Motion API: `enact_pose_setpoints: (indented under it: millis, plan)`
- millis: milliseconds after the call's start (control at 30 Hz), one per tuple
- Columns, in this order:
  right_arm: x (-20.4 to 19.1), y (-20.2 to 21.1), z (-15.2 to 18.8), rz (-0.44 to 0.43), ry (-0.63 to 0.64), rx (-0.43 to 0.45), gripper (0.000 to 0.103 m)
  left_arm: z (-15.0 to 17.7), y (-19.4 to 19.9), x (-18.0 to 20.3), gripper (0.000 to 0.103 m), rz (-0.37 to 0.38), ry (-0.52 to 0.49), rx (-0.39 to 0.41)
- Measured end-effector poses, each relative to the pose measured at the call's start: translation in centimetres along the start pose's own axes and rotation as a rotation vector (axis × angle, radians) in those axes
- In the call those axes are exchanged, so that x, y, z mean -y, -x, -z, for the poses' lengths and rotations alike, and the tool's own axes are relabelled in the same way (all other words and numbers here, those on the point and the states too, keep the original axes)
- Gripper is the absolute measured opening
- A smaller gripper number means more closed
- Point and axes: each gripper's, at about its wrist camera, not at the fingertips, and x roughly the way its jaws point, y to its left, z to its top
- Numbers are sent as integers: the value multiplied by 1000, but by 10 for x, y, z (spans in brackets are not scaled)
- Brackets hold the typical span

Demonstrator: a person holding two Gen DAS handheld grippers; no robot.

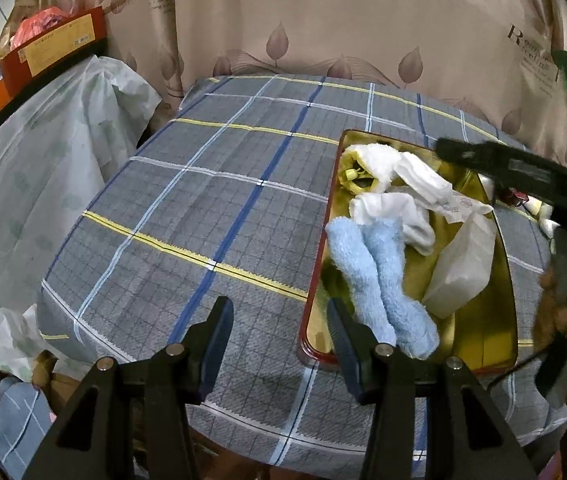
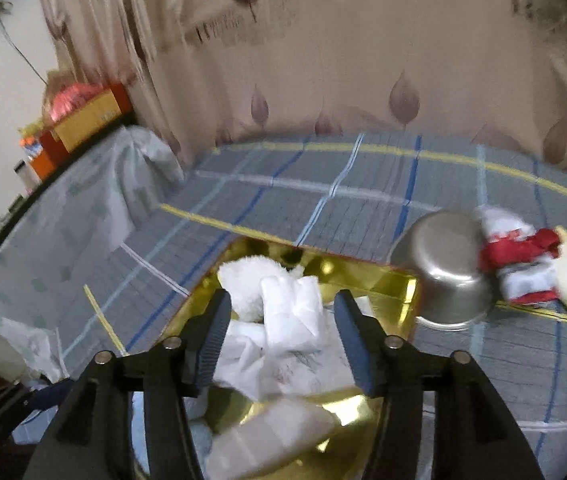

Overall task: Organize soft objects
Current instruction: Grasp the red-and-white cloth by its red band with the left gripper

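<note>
Resting inside gold tray (image 1: 479, 336): white cloths (image 1: 399, 184), blue towel (image 1: 379, 280) | left gripper (image 1: 281, 340) fingers apart, empty, beside tray | right gripper (image 2: 281, 332) fingers apart over tray, gripping nothing

One gold tray (image 1: 501, 280); two blue socks (image 1: 379, 276) in it; one metal pot (image 2: 445, 270); one red-and-white cloth (image 2: 521, 264); two grippers (image 1: 279, 344) (image 2: 281, 336).

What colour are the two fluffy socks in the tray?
Light blue socks; clearest in the left wrist view.
</note>
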Motion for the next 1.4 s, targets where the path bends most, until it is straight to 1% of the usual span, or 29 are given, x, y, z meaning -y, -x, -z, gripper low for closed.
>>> enact_pose_setpoints:
  millis: [33, 100, 133, 167, 200, 233, 267, 367, 400, 433, 567, 700, 733, 800, 867, 933, 967, 1033, 1067, 1100, 1133, 1167, 1200, 1233, 1300, 1333, 1400]
  plan:
    - [2, 12, 4, 2, 1, 31, 61, 0, -1, 1, 50, -5, -2, 1]
    - [9, 38, 18, 25, 6, 87, 67, 0, -1, 1, 50, -10, -6, 1]
    - [16, 53, 28, 49, 7, 107, 68, 1, -2, 2, 50, -12, -6, 0]
    - [23, 62, 35, 65, 6, 113, 69, 1, -2, 2, 50, -14, -7, -3]
    - [33, 73, 45, 91, 2, 116, 75, 1, -2, 3, 50, -14, -10, -5]
    - [44, 81, 54, 118, -5, 119, 77, 1, -2, 4, 50, -15, -13, -5]
    - [57, 91, 64, 157, -17, 118, 78, 3, -1, 5, 50, -19, -18, -5]
    - [111, 118, 98, 312, -66, 91, 78, 5, 1, 11, 50, -24, -36, -3]
    - [124, 125, 104, 347, -80, 80, 78, 5, 3, 14, 50, -25, -43, 1]
    - [148, 136, 115, 413, -110, 69, 78, 6, 7, 18, 50, -29, -54, 9]
    - [216, 165, 142, 611, -163, 35, 79, 5, 20, 30, 50, -18, -86, 35]
    - [261, 180, 154, 695, -197, 4, 79, 5, 30, 58, 50, 51, -147, 21]
    - [269, 184, 157, 694, -210, 5, 79, 5, 31, 65, 50, 64, -161, 13]
    - [282, 188, 158, 640, -274, 27, 79, 1, 32, 85, 50, 105, -199, -8]
    - [283, 186, 158, 620, -280, 29, 82, -6, 34, 106, 50, 165, -223, -33]
    - [282, 184, 158, 595, -262, 25, 82, -16, 34, 124, 50, 253, -225, -66]
    - [279, 183, 157, 592, -249, 28, 83, -25, 33, 136, 50, 321, -217, -97]
    - [275, 184, 158, 576, -226, 35, 86, -41, 29, 155, 50, 419, -193, -130]
    - [273, 184, 159, 567, -221, 38, 86, -53, 23, 170, 51, 472, -180, -153]
    - [273, 184, 159, 564, -221, 41, 86, -59, 18, 180, 52, 491, -170, -170]
    - [273, 185, 159, 558, -224, 46, 86, -70, 7, 193, 52, 529, -146, -198]
    - [274, 186, 161, 546, -228, 48, 86, -78, -1, 201, 52, 546, -127, -213]
    - [275, 186, 161, 533, -231, 50, 86, -85, -10, 210, 52, 544, -106, -224]
    - [276, 187, 161, 522, -235, 52, 86, -96, -23, 221, 52, 520, -78, -227]
    - [277, 189, 162, 503, -245, 63, 87, -110, -43, 232, 52, 515, -37, -242]
    - [277, 190, 162, 494, -247, 67, 87, -119, -59, 237, 52, 517, 8, -263]
    - [277, 192, 163, 478, -246, 75, 87, -126, -79, 237, 52, 520, 84, -299]
